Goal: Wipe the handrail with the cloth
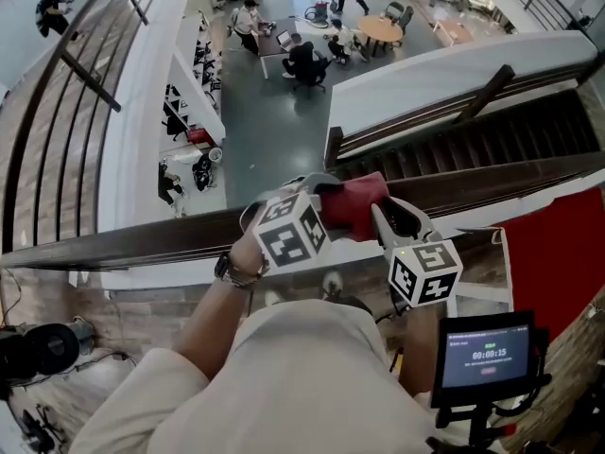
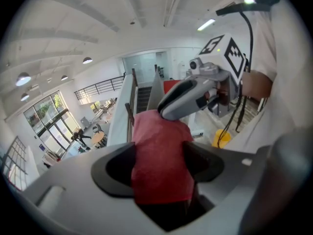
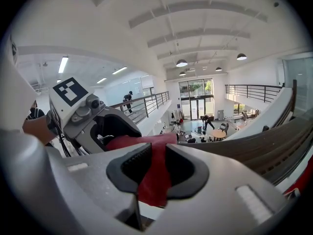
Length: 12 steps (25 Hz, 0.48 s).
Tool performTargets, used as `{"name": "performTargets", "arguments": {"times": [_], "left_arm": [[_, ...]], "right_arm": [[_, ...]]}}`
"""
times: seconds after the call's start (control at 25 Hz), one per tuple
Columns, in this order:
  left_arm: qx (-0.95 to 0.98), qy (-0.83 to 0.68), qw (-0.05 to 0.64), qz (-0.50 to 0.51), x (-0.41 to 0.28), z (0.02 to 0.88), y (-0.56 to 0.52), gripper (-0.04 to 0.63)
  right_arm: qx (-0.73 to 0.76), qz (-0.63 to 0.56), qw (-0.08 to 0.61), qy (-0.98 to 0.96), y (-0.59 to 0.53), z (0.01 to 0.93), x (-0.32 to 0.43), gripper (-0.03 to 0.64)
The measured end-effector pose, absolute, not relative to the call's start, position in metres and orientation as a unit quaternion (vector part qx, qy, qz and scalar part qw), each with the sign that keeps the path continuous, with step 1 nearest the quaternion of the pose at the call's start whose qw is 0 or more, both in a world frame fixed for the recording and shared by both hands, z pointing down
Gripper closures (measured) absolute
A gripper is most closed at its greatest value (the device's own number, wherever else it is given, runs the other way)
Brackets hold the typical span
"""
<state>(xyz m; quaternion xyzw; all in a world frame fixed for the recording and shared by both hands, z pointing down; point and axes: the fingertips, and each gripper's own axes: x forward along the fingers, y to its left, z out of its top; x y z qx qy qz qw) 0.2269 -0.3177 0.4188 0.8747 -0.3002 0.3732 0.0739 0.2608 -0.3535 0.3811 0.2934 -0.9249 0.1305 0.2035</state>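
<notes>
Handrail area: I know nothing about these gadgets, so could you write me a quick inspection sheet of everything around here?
Surface: a dark wooden handrail runs across the head view, high above an atrium.
Job's things: a red cloth is held at the handrail.
Clutter: a small screen on a stand sits at the person's right.
Grippers: the left gripper and the right gripper are close together, each with its jaws closed on the cloth.
Cables: black cables hang beside the person.
Surroundings: a staircase descends behind the rail. On the floor far below are a round table and people.
</notes>
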Motion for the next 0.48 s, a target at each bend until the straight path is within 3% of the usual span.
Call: {"name": "performTargets", "arguments": {"times": [0.48], "left_arm": [[0.878,-0.292,0.087,0.369,0.2353,0.419,-0.3286,0.265]], "right_arm": [[0.315,0.135,0.212,-0.915,-0.3648,0.3836,0.2684,0.522]]}}
